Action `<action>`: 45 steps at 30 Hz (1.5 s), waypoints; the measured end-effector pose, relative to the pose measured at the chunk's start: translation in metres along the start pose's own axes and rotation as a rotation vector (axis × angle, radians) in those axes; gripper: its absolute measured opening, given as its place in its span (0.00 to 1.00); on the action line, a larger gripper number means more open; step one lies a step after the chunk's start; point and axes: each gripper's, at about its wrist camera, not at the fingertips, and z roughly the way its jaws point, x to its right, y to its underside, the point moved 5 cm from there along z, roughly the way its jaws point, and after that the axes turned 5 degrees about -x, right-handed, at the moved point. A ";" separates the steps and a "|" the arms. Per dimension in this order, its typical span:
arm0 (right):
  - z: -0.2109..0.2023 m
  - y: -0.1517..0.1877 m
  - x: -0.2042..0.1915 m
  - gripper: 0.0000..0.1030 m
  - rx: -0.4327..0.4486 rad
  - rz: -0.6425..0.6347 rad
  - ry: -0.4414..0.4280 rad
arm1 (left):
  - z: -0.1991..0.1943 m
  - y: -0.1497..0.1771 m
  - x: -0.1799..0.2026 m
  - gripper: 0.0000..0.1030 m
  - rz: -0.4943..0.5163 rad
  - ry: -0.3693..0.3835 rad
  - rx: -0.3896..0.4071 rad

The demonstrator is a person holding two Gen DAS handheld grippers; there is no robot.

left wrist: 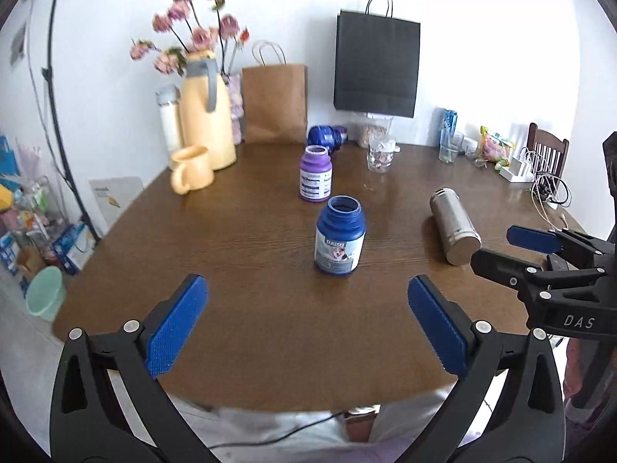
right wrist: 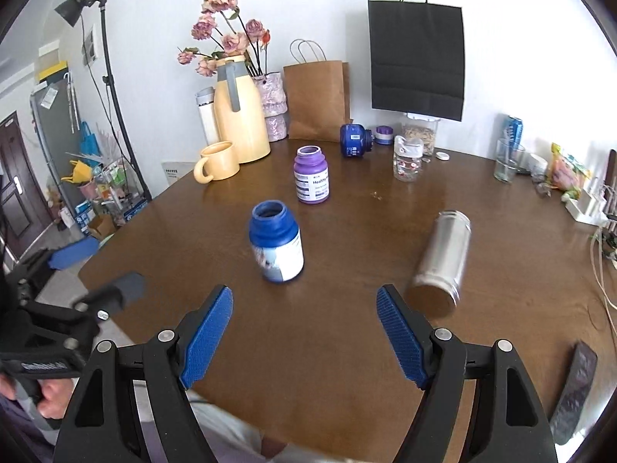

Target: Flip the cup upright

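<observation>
Here, steel cup (right wrist: pixel 443 258) lies sideways — blue jar (right wrist: pixel 275 241) stands lidless.

Brown wood-grain table (left wrist: pixel 250 254). Silver metal cup (right wrist: pixel 443 258), plain. Blue bottle (left wrist: pixel 340 236), white label; purple bottle (left wrist: pixel 315 174), white label with dark print. Pale yellow jug (left wrist: pixel 206 112) with grey handle, matching yellow mug (left wrist: pixel 191 169). Black paper bag (left wrist: pixel 377 63); brown paper bag (left wrist: pixel 275 104). Dusty pink flowers (left wrist: pixel 196 19). Gripper pads (left wrist: pixel 175 326) blue, dotted texture, on black arms.
</observation>
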 end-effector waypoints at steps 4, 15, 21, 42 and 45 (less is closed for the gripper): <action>-0.026 0.032 -0.008 0.78 -0.010 0.045 0.024 | -0.032 0.029 -0.001 1.00 -0.029 -0.050 0.011; -0.047 0.058 -0.028 0.78 0.016 0.027 0.037 | -0.045 0.046 0.010 1.00 -0.041 -0.033 0.019; -0.048 0.056 -0.031 0.78 0.023 0.020 0.038 | -0.045 0.047 0.006 1.00 -0.056 -0.033 0.009; -0.052 0.055 -0.029 0.78 0.031 0.026 0.047 | -0.050 0.047 0.010 1.00 -0.058 -0.064 0.029; -0.053 0.054 -0.028 0.78 0.030 0.029 0.049 | -0.050 0.047 0.009 1.00 -0.060 -0.066 0.027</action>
